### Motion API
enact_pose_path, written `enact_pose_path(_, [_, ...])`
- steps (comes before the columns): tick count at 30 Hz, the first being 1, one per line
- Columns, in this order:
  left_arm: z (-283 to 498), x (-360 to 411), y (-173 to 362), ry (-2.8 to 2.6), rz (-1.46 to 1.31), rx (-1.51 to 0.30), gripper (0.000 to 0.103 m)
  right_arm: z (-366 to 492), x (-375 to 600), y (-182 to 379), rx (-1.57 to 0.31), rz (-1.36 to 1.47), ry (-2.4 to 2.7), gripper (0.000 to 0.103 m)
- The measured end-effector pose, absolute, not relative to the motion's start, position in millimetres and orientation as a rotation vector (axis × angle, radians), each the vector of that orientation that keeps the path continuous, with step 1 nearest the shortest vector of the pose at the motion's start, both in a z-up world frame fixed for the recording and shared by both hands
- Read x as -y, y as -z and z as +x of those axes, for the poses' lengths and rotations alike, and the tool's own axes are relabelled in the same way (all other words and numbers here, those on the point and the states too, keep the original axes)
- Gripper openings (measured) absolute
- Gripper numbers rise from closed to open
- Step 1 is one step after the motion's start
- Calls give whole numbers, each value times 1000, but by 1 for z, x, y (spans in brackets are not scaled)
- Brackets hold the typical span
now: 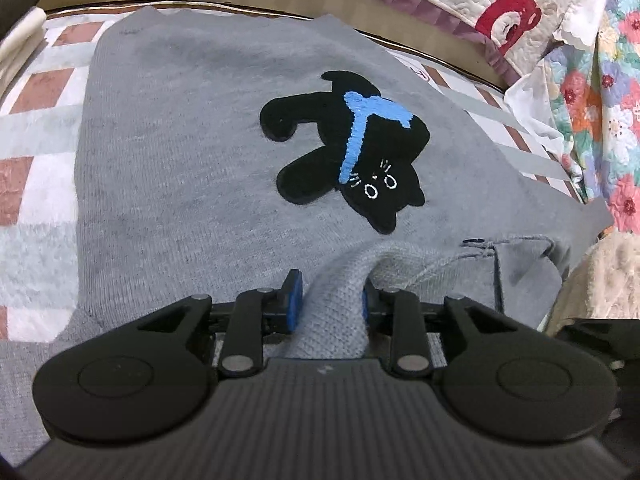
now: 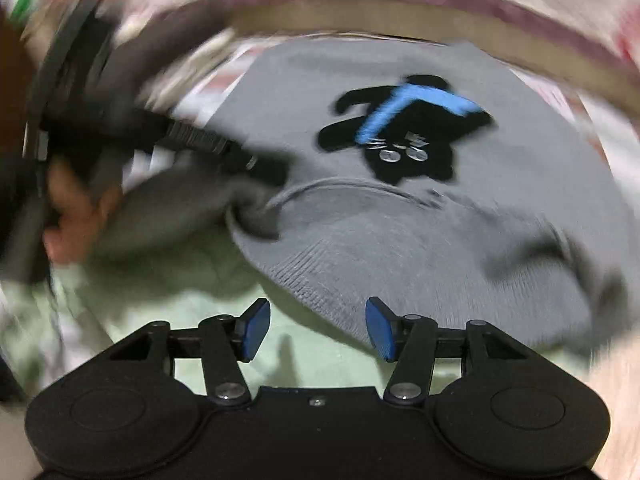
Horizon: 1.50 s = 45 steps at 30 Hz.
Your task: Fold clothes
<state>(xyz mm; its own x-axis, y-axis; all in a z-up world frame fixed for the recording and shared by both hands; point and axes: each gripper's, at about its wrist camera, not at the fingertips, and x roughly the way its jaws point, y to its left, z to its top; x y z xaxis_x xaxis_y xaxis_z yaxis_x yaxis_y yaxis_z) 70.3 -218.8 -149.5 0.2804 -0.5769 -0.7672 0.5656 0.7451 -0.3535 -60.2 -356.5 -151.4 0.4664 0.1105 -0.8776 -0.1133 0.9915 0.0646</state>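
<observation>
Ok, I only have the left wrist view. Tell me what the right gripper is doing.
Observer: The right gripper is open, with nothing between its fingers.
Operator: Say what lies under it.
Observer: A pale green surface. The ribbed edge of the sweater lies just ahead of the fingertips.
Operator: Describe my left gripper from that side.
Observer: The left gripper has the sweater bunched at its tip, and a hand holds it. That view is blurred.
</observation>
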Motion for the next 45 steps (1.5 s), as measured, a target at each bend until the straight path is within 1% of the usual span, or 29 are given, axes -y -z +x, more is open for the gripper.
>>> enact_pose_path(1, [69, 218, 148, 771, -7, -1025, 29, -56, 354, 156, -1097, -62, -132, 53])
enact_pose_path(2, [67, 217, 147, 775, -2, -1016, 32, -53, 358, 159, -1109, -61, -114, 51])
enact_pose_path(3, [66, 216, 145, 780, 3, -1008, 35, -50, 364, 160, -1120, -38, -98, 36])
enact_pose_path(4, [64, 214, 144, 785, 8, -999, 35, -49, 372, 157, -1113, 11, -100, 10])
enact_pose_path(5, [63, 213, 142, 790, 14, -990, 36, -50, 380, 150, -1079, 64, -113, 5])
enact_pose_path(7, [57, 210, 136, 811, 28, -957, 35, -57, 393, 132, -988, 131, -131, 5])
enact_pose_path(10, [37, 200, 113, 899, 74, -843, 36, -61, 409, 106, -873, 156, -140, 5])
enact_pose_path(12, [21, 195, 94, 956, 111, -752, 42, -54, 423, 94, -831, 182, -152, 3])
enact_pose_path(14, [9, 194, 80, 1053, 119, -697, 48, -40, 432, 93, -824, 161, -154, 3])
enact_pose_path(16, [2, 196, 72, 1161, 96, -699, 56, -24, 440, 95, -828, 163, -171, 3])
enact_pose_path(18, [0, 206, 72, 1234, 86, -732, 66, -6, 450, 101, -847, 214, -217, 3])
enact_pose_path(23, [7, 256, 109, 1129, 218, -805, 73, 20, 464, 116, -880, 345, -293, 3])
enact_pose_path(24, [14, 263, 120, 1105, 208, -848, 72, 22, 467, 119, -884, 385, -308, 3])
enact_pose_path(25, [21, 269, 131, 1083, 191, -895, 69, 22, 471, 122, -886, 415, -310, 3])
enact_pose_path(26, [28, 275, 143, 1062, 175, -942, 44, 23, 475, 125, -886, 440, -307, 3])
enact_pose_path(27, [34, 277, 149, 1043, 153, -989, 16, 23, 480, 128, -885, 463, -301, 3])
enact_pose_path(28, [40, 276, 154, 1026, 128, -1037, 13, 24, 485, 131, -883, 485, -293, 3])
enact_pose_path(30, [52, 264, 156, 1014, 1, -1071, 12, 26, 496, 140, -889, 546, -280, 3])
enact_pose_path(33, [75, 236, 159, 989, -276, -1127, 12, 28, 504, 154, -896, 605, -248, 3])
enact_pose_path(35, [85, 221, 166, 970, -442, -1164, 11, 29, 502, 158, -892, 585, -222, 4])
enact_pose_path(38, [87, 208, 176, 894, -578, -1209, 11, 30, 496, 158, -879, 518, -189, 5])
enact_pose_path(41, [84, 208, 189, 845, -577, -1234, 11, 33, 489, 159, -869, 431, -158, 6])
enact_pose_path(43, [84, 203, 201, 830, -663, -1272, 10, 38, 488, 166, -889, 404, -114, 15])
enact_pose_path(45, [84, 196, 211, 806, -735, -1295, 10, 41, 490, 175, -929, 359, -42, 15])
